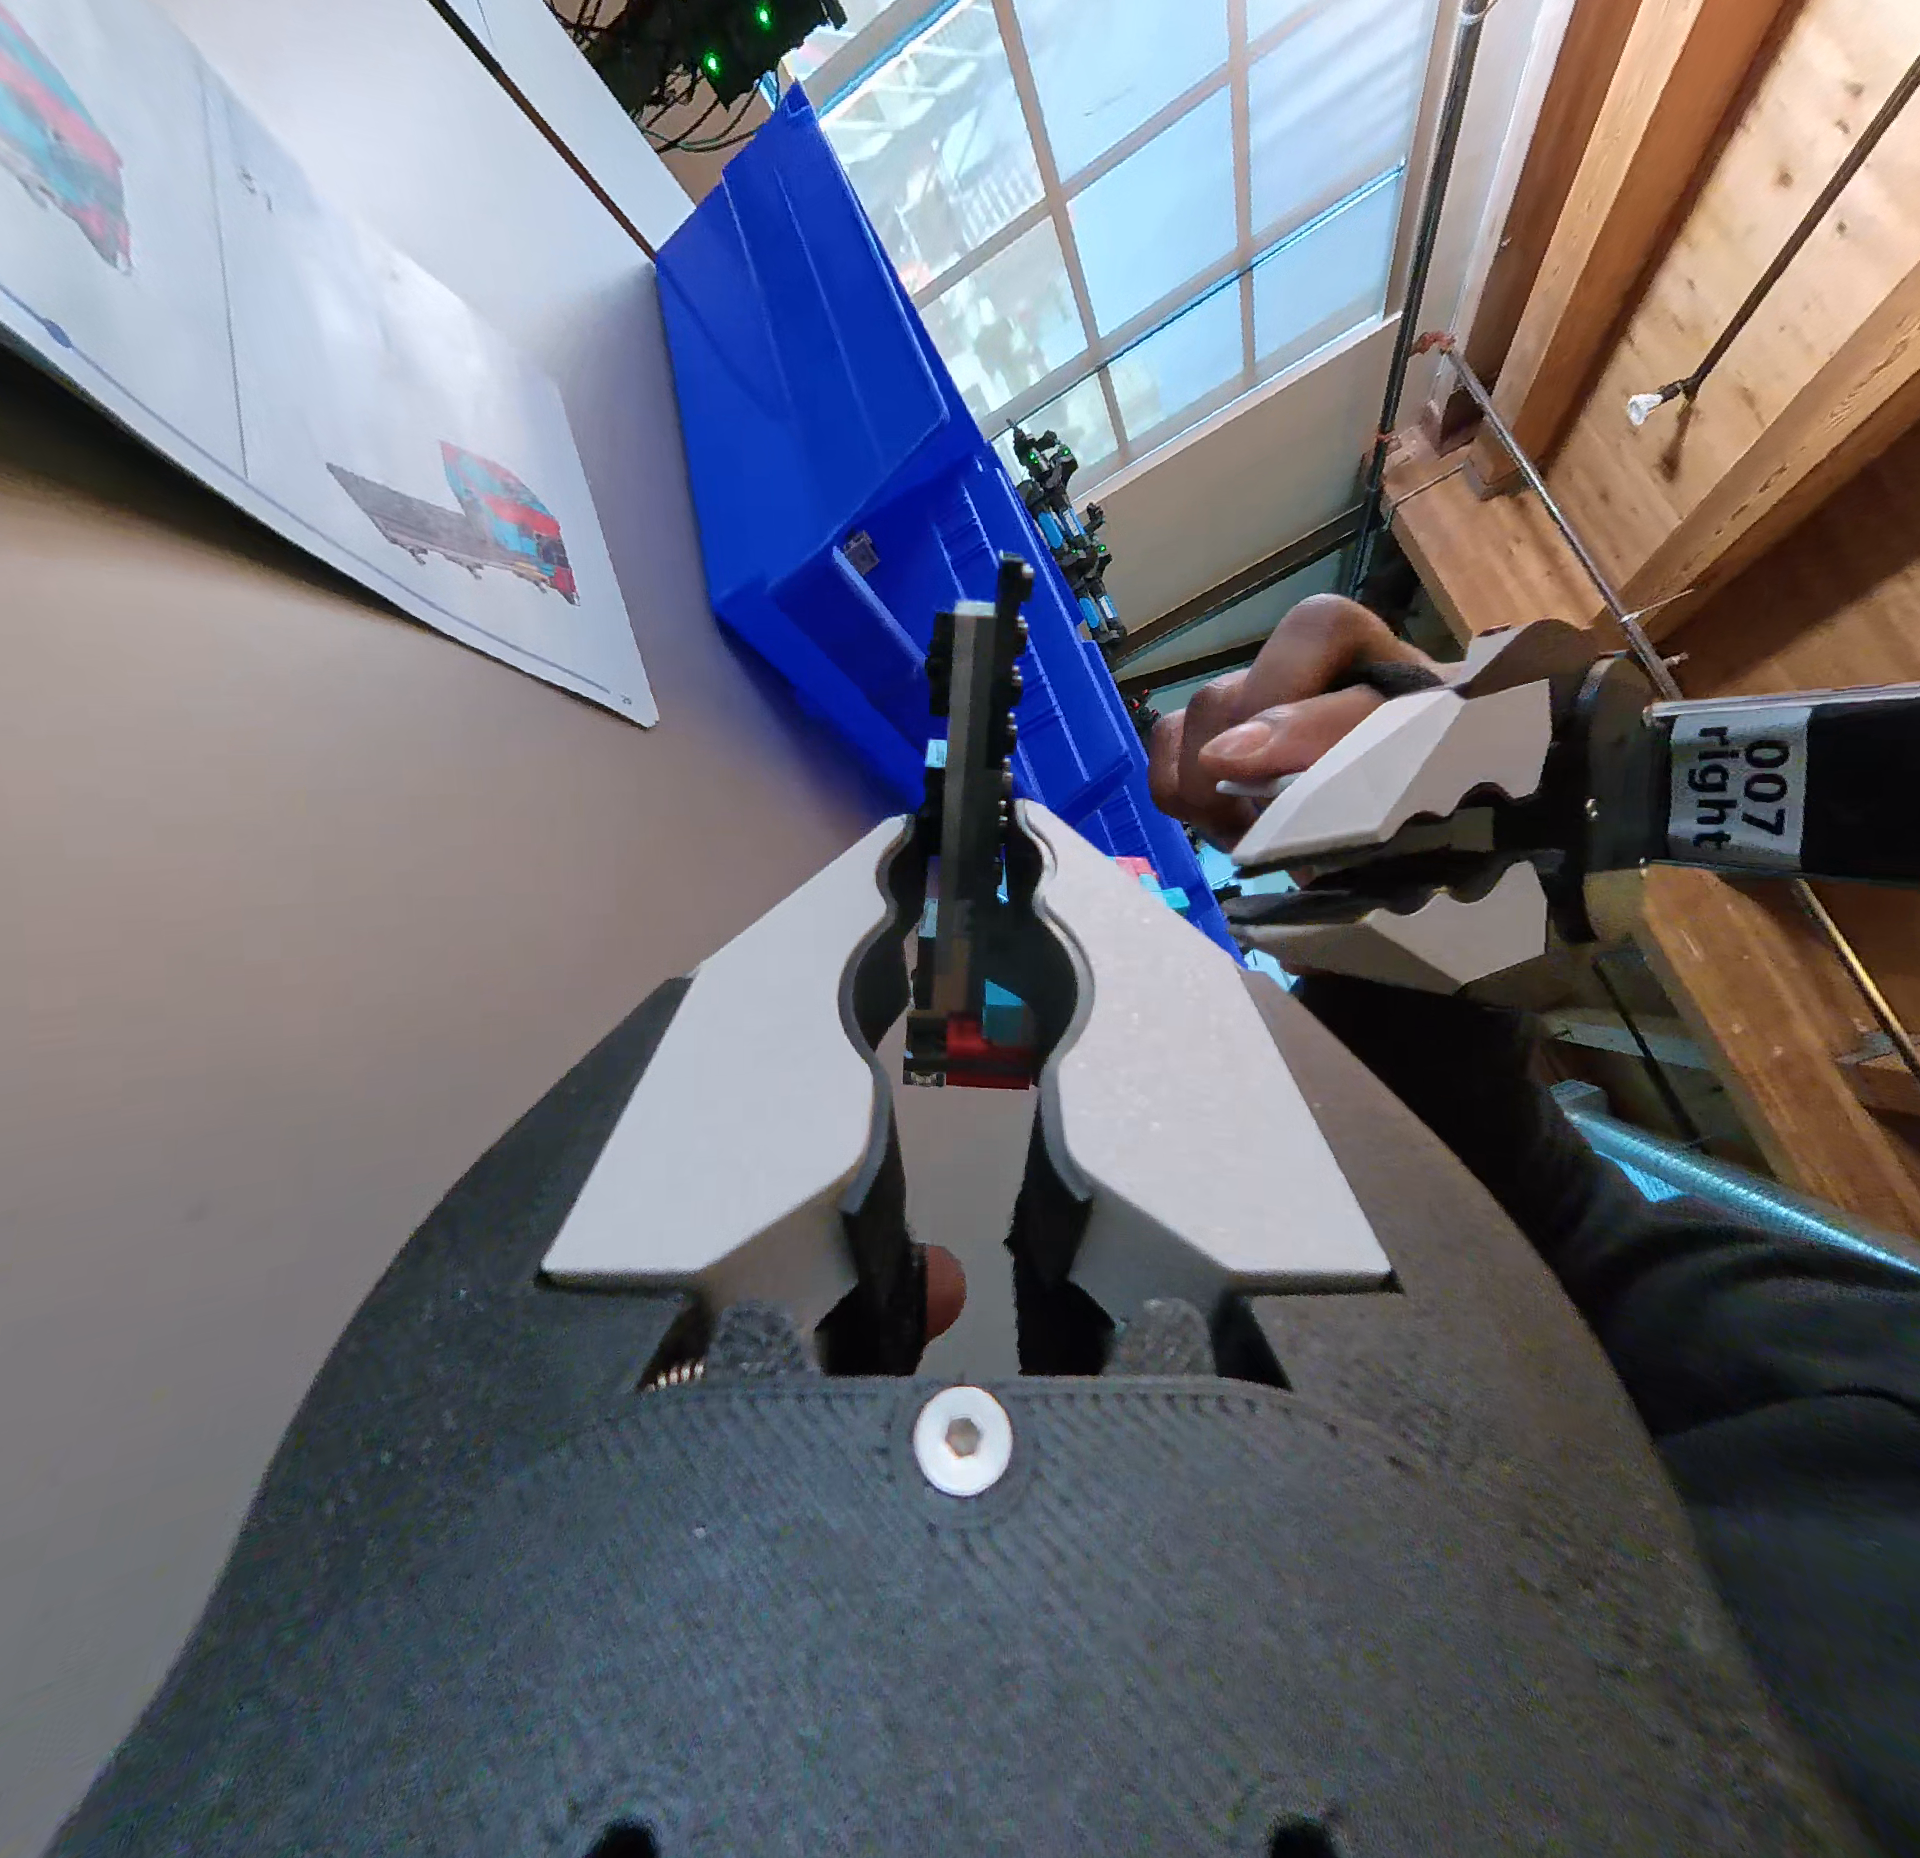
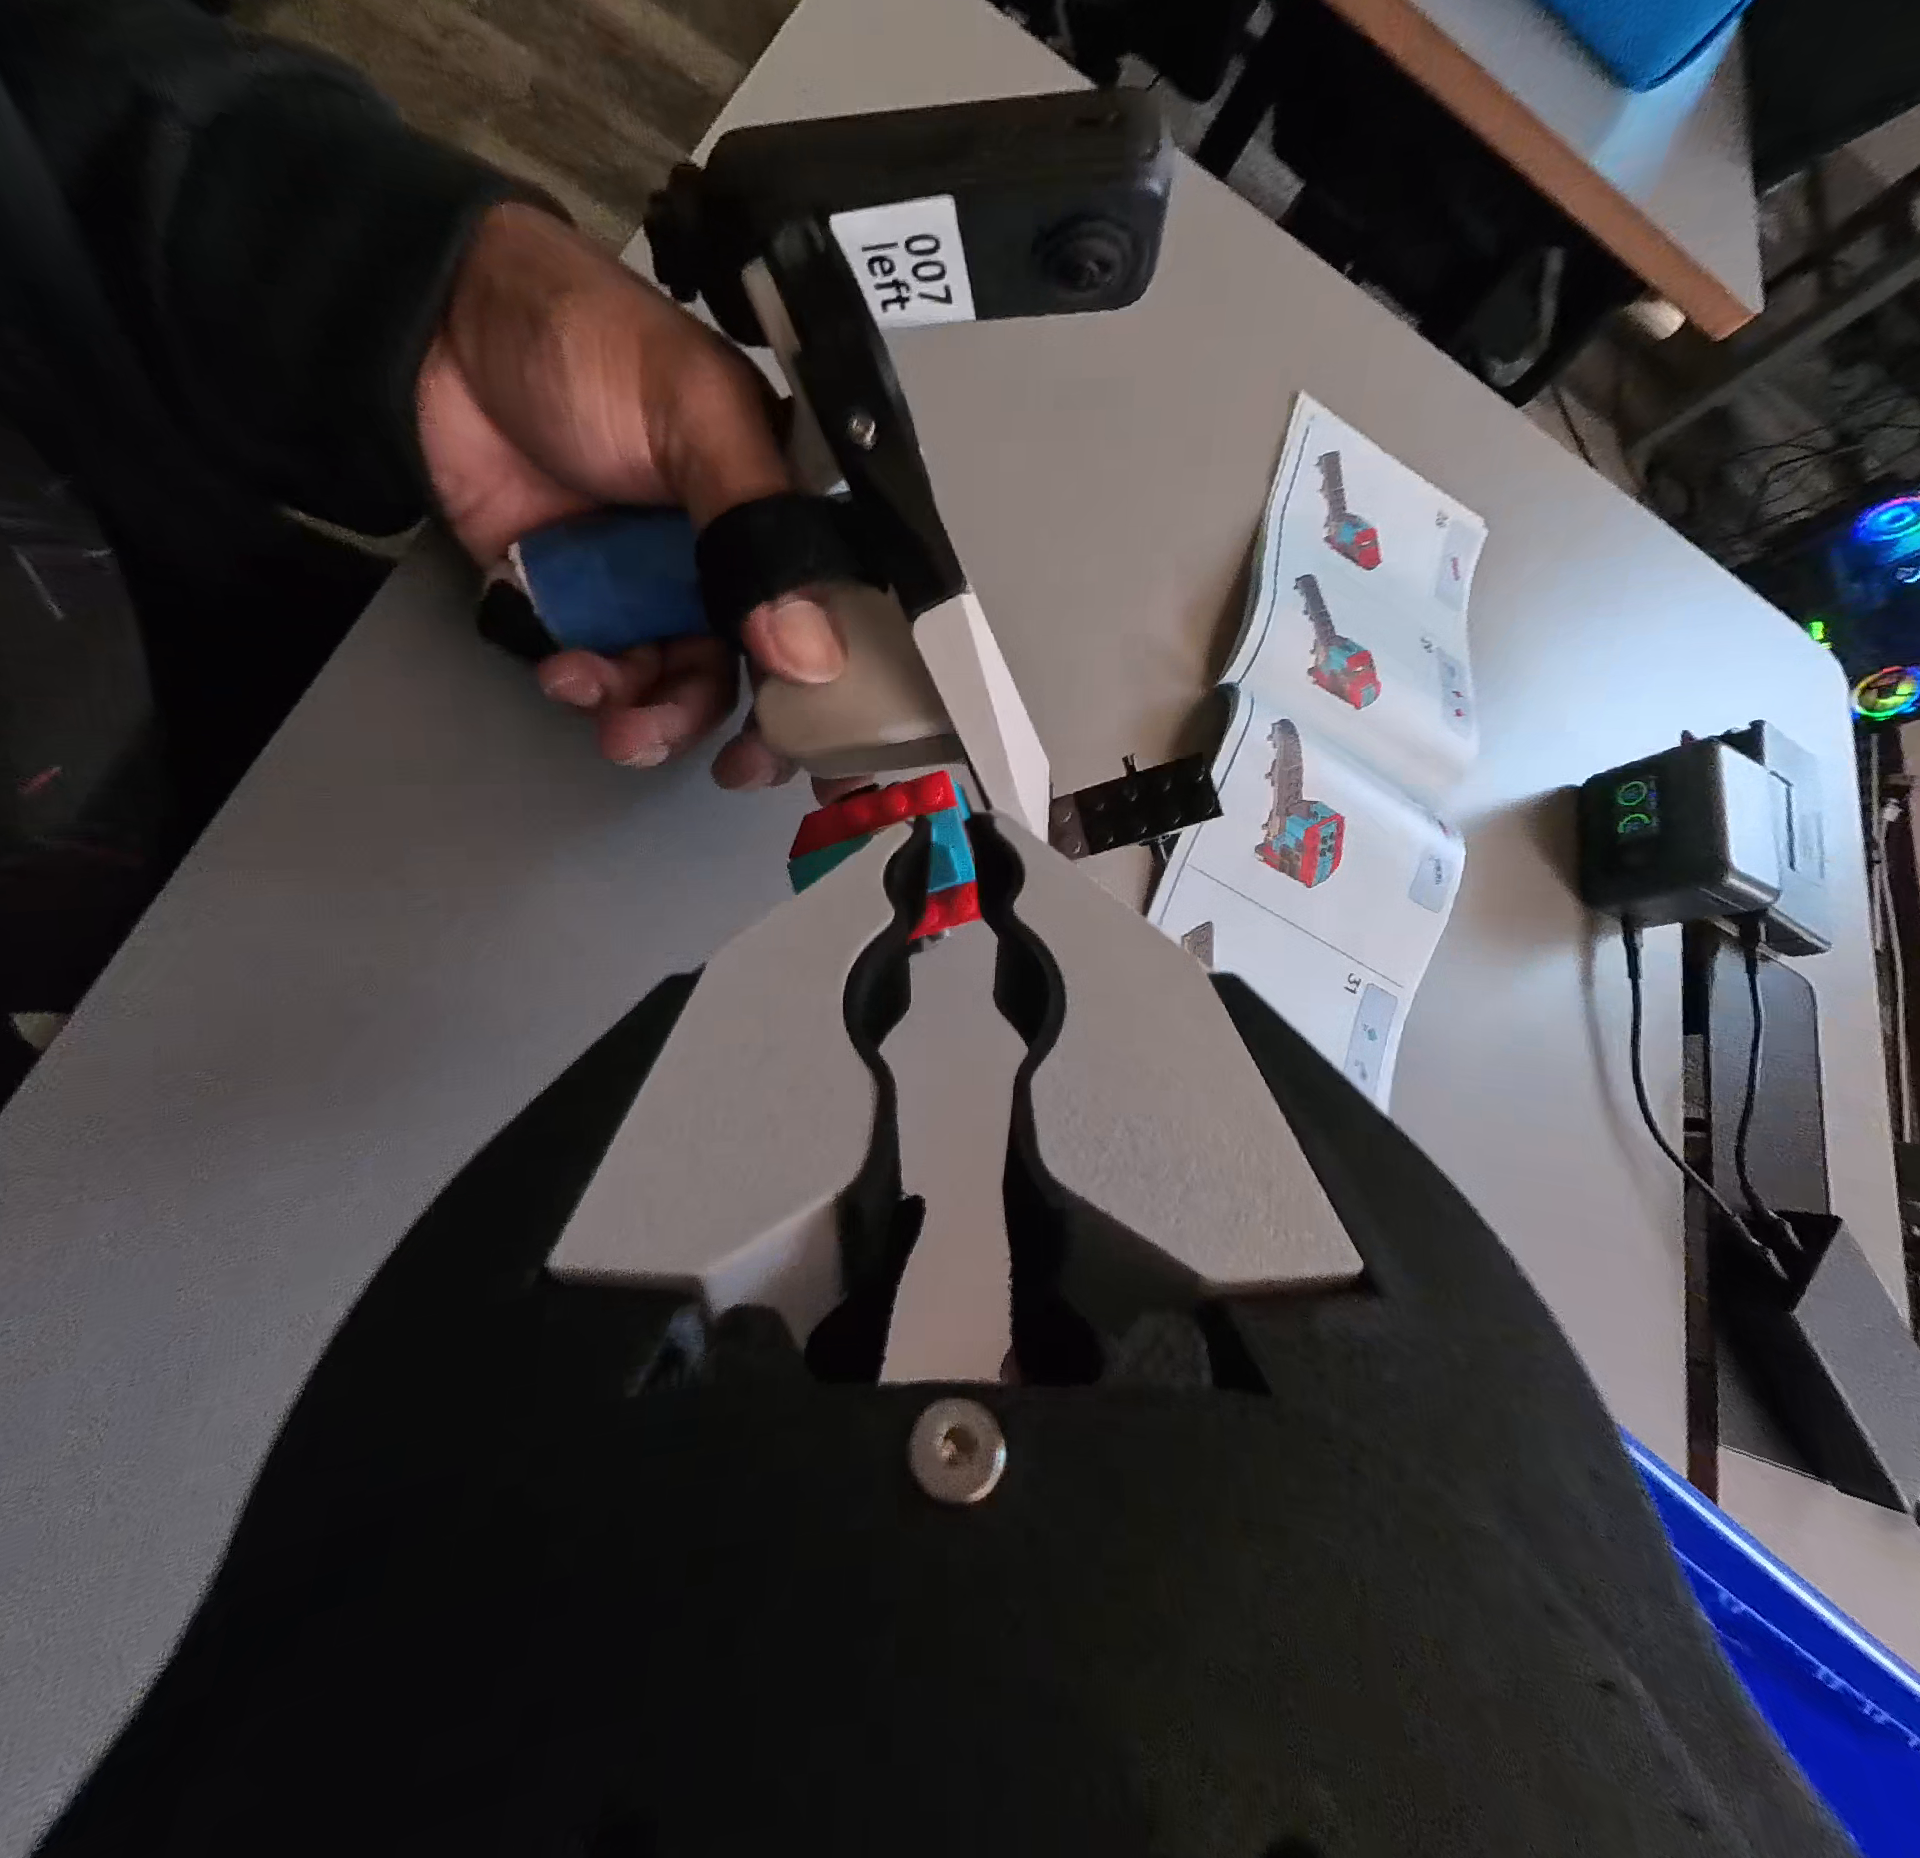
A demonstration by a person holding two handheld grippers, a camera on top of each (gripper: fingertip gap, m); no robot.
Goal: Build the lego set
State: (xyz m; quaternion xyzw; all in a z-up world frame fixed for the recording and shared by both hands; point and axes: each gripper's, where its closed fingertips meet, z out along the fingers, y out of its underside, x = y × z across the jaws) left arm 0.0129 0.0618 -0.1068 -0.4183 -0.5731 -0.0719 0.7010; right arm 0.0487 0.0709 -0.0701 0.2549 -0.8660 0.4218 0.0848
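Left wrist view shows our left gripper (image 1: 961,832) clenched on the lego model (image 1: 971,769), a long black and grey studded plate held edge-on between the fingertips, its red and teal cab (image 1: 982,1045) hanging back between the fingers. To its right we see our right gripper (image 1: 1262,878), tips nearly together, with a hand (image 1: 1257,728) behind it. Beyond the model lies a blue bin (image 1: 821,416) near the table's far edge, and a booklet (image 1: 312,374) lies open on the table (image 1: 260,873) to the left.

From the right wrist view, our right gripper (image 2: 951,842) grasps the red and teal cab (image 2: 945,858) at its tips, while the left gripper (image 2: 997,769) meets the same model from above. The black plate end (image 2: 1138,800) sticks out to the right over the open booklet (image 2: 1351,728). A small charger (image 2: 1704,832) stands near the table's right edge.
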